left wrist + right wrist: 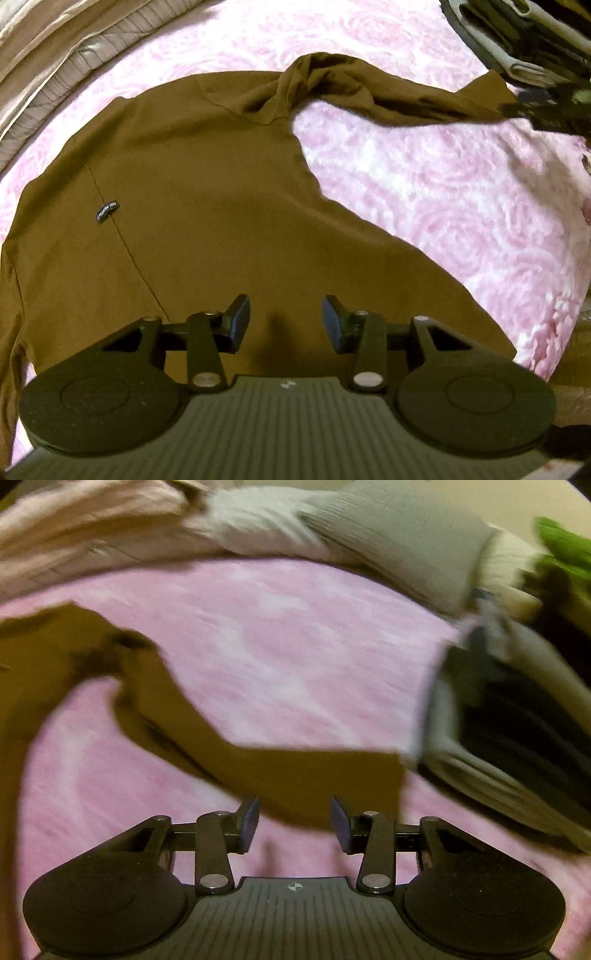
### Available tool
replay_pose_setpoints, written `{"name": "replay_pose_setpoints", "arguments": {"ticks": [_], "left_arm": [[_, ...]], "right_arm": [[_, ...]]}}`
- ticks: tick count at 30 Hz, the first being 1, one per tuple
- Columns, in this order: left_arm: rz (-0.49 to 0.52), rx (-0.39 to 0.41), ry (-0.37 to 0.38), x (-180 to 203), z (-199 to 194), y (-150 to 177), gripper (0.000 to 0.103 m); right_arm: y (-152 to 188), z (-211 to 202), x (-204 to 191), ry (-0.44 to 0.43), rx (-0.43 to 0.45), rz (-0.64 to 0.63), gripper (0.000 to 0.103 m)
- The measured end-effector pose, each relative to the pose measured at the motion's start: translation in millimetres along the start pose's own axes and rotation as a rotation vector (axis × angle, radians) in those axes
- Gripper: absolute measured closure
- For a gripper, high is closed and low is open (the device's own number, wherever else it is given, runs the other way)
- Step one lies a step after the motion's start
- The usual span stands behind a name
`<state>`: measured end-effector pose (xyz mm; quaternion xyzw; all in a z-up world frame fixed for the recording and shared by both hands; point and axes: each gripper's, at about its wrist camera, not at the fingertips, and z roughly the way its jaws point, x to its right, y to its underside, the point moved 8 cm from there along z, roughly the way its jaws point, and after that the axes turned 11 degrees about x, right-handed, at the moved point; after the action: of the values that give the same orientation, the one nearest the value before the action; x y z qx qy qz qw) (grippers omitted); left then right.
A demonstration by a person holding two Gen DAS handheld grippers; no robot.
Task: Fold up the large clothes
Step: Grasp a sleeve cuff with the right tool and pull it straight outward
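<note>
Brown garment (192, 206) flat on pink bedspread (443, 192), sleeve (295, 775) stretched toward 2 o'clock. Left gripper (286, 321) above body, right gripper (294, 823) above sleeve end; fingers parted, empty.

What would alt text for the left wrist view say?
A brown shirt lies spread on a pink patterned bedspread, one sleeve stretched out. The left gripper is above it, fingers apart, holding nothing.
</note>
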<state>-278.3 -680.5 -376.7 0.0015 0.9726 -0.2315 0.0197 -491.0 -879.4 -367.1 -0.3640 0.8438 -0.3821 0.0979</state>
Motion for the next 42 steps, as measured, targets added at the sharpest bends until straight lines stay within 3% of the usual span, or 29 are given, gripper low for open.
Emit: {"name": "replay_pose_setpoints", "arguments": {"ticks": [4,7,9,10,11,14,17,19,20,22,24,26,28,32,35,37,39,40,41,42], "left_arm": [[-0.009,0.001,-0.008,-3,-1,2,0.063],[-0.015,-0.006,-0.016,-6,-1,4,0.063],[-0.021,-0.008,-0.025,-10,-2,5,0.063],[-0.027,-0.007,-0.03,-12,-3,5,0.063],[-0.032,-0.005,-0.034,-14,-5,5,0.063],[-0.049,0.002,-0.045,-20,-8,3,0.063],[-0.055,0.005,-0.047,-21,-6,0,0.063],[-0.056,0.007,-0.042,-19,-5,-2,0.063],[-0.053,0.008,-0.038,-17,-4,-4,0.063],[-0.039,0.013,-0.028,-12,-4,-7,0.063],[-0.025,0.014,-0.018,-8,-3,-9,0.062],[-0.011,0.014,-0.013,-3,-1,-11,0.062],[0.0,0.009,-0.005,0,1,-12,0.062],[0.03,0.004,0.006,8,8,-17,0.062],[0.047,0.008,0.014,12,14,-24,0.061],[0.059,0.008,0.018,16,19,-28,0.061],[0.072,0.006,0.022,19,23,-30,0.061],[0.076,0.003,0.023,20,24,-32,0.061],[0.077,0.002,0.024,20,25,-32,0.061],[0.077,0.002,0.025,20,25,-34,0.061]], "right_arm": [[-23,46,-29,-0.112,0.0,-0.027,0.055],[-23,82,-37,-0.196,-0.082,-0.027,0.057],[-27,89,-34,-0.241,-0.123,-0.03,0.091],[-34,89,-32,-0.237,-0.119,-0.053,0.101],[-47,83,-27,-0.207,-0.072,-0.098,0.101],[-89,39,-20,-0.064,0.198,-0.307,0.102],[-92,-9,-29,0.004,0.408,-0.447,0.101],[-60,-22,-44,-0.042,0.392,-0.491,0.101],[-36,-21,-51,-0.086,0.32,-0.498,0.099],[11,-14,-57,-0.14,0.133,-0.452,0.091],[36,-15,-51,-0.14,0.044,-0.346,0.081],[46,-17,-36,-0.116,-0.007,-0.183,0.063],[50,-16,-10,-0.048,-0.038,-0.021,0.056],[43,-1,45,0.094,-0.056,0.255,0.055],[33,17,80,0.148,-0.023,0.402,0.055],[29,35,91,0.133,-0.017,0.482,0.055],[27,50,93,0.118,-0.046,0.514,0.058],[23,52,93,0.12,-0.048,0.497,0.088],[15,52,91,0.111,-0.059,0.47,0.103],[7,45,92,0.125,-0.044,0.441,0.103]]}}
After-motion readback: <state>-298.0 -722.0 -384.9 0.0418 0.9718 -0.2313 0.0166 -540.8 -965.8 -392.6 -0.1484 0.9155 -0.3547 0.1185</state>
